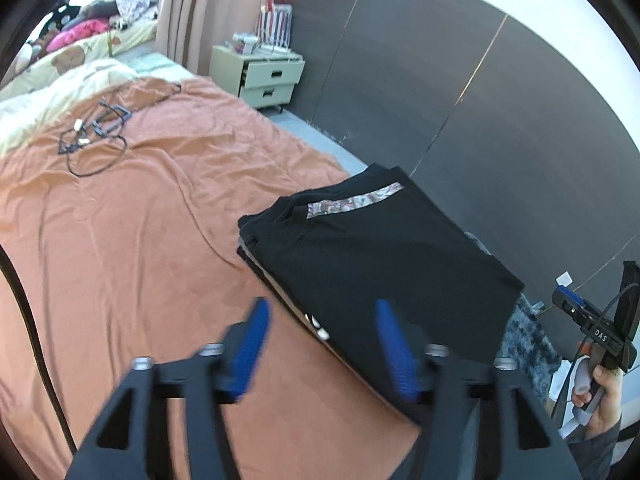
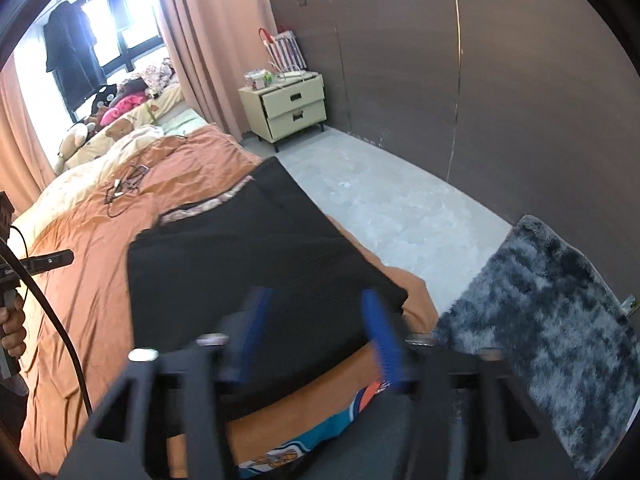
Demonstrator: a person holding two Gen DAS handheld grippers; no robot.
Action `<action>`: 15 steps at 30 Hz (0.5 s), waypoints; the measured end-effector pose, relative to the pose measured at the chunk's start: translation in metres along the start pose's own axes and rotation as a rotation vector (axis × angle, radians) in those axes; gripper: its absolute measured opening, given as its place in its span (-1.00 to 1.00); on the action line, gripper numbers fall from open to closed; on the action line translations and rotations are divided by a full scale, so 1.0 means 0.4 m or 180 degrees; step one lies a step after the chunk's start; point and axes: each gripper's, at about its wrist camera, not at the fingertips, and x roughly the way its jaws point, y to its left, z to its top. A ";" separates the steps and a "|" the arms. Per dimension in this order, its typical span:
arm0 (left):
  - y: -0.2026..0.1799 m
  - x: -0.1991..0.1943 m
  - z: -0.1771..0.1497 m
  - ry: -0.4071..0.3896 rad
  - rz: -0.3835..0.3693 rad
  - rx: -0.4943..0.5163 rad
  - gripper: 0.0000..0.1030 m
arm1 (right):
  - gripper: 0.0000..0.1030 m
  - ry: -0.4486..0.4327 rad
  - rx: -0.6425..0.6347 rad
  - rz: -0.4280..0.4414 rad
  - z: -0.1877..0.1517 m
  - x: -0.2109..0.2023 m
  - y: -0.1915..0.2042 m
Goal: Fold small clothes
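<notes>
A folded black garment (image 1: 372,256) with a patterned strip tops a small stack of folded clothes at the right edge of the orange bedspread (image 1: 132,248). It also shows in the right wrist view (image 2: 248,264). My left gripper (image 1: 320,344) is open and empty, hovering just above the stack's near left edge. My right gripper (image 2: 316,332) is open and empty over the garment's near edge. The right gripper also appears in the left wrist view (image 1: 588,320), off the bed's right side. A colourful printed cloth (image 2: 304,440) lies below the right gripper.
Black cables and a small frame (image 1: 96,128) lie on the bedspread further up. Pillows and soft toys (image 1: 72,40) sit at the head. A cream nightstand (image 1: 272,76) stands by the dark wall. A grey shaggy rug (image 2: 548,340) lies on the floor right of the bed.
</notes>
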 end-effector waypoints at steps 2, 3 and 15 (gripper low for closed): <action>-0.015 -0.059 -0.018 -0.0086 0.0015 0.0093 0.61 | 0.45 -0.0040 -0.0027 0.0042 -0.032 -0.027 0.020; -0.024 -0.093 -0.029 -0.0141 0.0062 0.0160 0.75 | 0.53 -0.0052 -0.0039 0.0053 -0.041 -0.040 0.029; -0.057 -0.412 -0.193 -0.0525 0.0180 0.0394 0.99 | 1.00 -0.0279 -0.0146 0.0006 -0.210 -0.216 0.134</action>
